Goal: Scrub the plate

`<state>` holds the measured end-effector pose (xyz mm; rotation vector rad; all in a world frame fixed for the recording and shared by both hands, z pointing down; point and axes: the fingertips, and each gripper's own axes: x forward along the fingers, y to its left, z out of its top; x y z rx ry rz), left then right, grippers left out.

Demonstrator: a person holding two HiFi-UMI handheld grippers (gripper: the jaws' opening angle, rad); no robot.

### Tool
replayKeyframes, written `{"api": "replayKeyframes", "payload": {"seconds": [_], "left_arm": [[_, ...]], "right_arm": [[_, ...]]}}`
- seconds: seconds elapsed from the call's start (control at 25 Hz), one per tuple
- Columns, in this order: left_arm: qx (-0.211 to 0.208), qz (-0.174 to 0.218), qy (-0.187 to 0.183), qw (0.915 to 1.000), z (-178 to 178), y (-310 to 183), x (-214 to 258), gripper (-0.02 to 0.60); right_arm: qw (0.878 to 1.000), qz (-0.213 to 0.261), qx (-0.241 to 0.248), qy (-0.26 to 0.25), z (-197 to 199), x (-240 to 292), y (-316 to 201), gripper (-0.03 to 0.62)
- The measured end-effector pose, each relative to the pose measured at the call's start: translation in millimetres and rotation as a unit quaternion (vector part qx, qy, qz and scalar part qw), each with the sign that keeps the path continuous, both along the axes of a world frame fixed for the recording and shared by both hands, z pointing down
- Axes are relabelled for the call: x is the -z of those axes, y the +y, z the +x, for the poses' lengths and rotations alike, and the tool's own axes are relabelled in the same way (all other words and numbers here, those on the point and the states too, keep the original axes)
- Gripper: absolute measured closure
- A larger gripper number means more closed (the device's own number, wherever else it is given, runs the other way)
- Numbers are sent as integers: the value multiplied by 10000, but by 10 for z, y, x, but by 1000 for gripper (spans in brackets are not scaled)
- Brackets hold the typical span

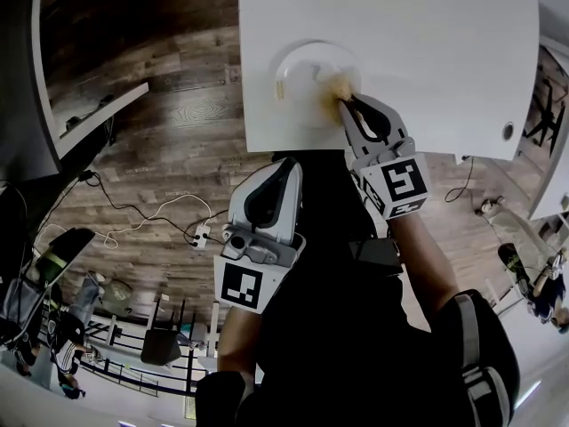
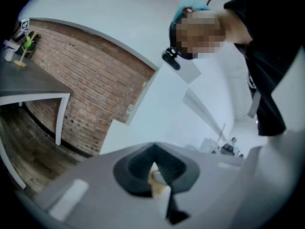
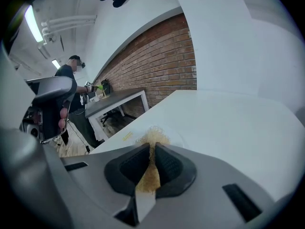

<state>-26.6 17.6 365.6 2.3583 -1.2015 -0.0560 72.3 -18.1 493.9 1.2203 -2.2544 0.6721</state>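
Between the right gripper's (image 1: 348,105) clamped jaws sits a scrubber (image 3: 152,139), down on the plate (image 1: 300,71); left gripper (image 2: 153,166) hangs back, jaws together.

The person wears a black top (image 1: 338,327) that fills the head view from 5 to 7 o'clock. The left gripper (image 1: 291,164) and right gripper (image 1: 346,105) have pale grey shells with ridged black pads (image 3: 170,168). Each carries a white marker cube (image 1: 400,183) printed with black squares.
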Motion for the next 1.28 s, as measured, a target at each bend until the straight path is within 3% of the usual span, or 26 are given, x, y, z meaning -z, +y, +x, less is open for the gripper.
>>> {"api": "replayKeyframes", "payload": {"seconds": [0.48, 0.68, 1.28], "left_arm": [[-173, 54, -36, 9998, 141, -5, 45, 578], [-218, 120, -69, 9997, 91, -23, 116, 578], [-373, 1086, -343, 9928, -9, -66, 1177, 578]], "right_arm": [[9992, 54, -356, 154, 360, -13, -61, 563], [9970, 300, -682, 201, 534, 181, -196, 562], [9809, 1688, -878, -404, 296, 1918, -218, 562]]}}
